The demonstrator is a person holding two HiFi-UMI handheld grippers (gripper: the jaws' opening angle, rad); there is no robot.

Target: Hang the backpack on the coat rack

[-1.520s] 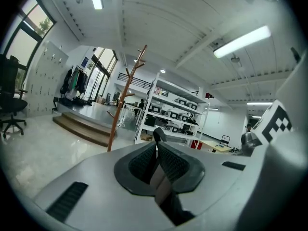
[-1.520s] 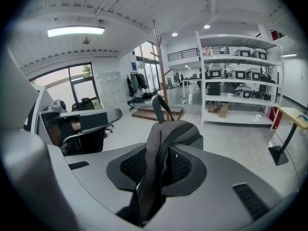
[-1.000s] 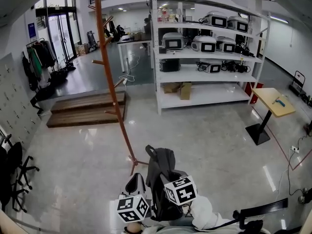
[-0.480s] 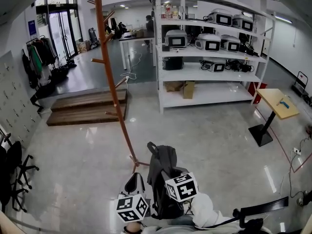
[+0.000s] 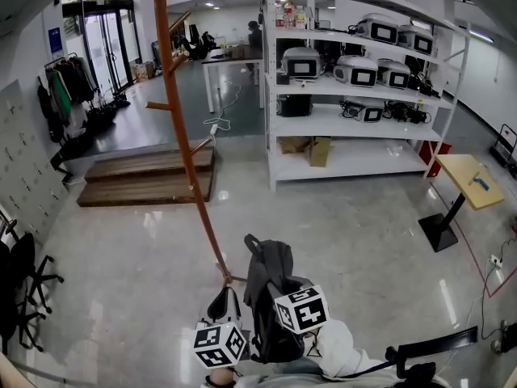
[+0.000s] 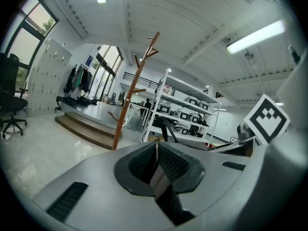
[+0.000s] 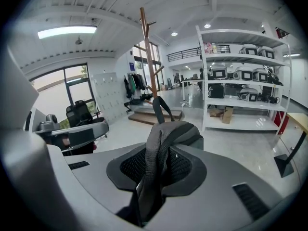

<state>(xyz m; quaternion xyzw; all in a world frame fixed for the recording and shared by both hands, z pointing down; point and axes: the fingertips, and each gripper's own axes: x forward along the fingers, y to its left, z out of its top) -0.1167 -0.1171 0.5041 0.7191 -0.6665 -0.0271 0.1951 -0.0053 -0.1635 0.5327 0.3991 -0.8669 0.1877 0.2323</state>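
Two-handed carry: backpack [image 5: 271,269] held up just short of the coat rack [image 5: 188,153].
Head view: dark grey bag hangs upright near the rack's foot, not touching it. The pegs sit well above it, so prob. a lift is needed. It's held at 2 pts, I'd say to stop it swinging & to leave the top loop [image 5: 251,245] free for a peg.
Left gripper view: left gripper [image 6: 156,160] has its jaws together on a thin strap [image 6: 162,192], dark & flat, likely off the bag. The rack stands ahead, a bit left.
Right gripper view: right gripper [image 7: 156,165] is clamped on the mesh strap [image 7: 166,136], padded, grey, bunched over the pads. The top loop stands stiff beyond it, w/ the rack behind.
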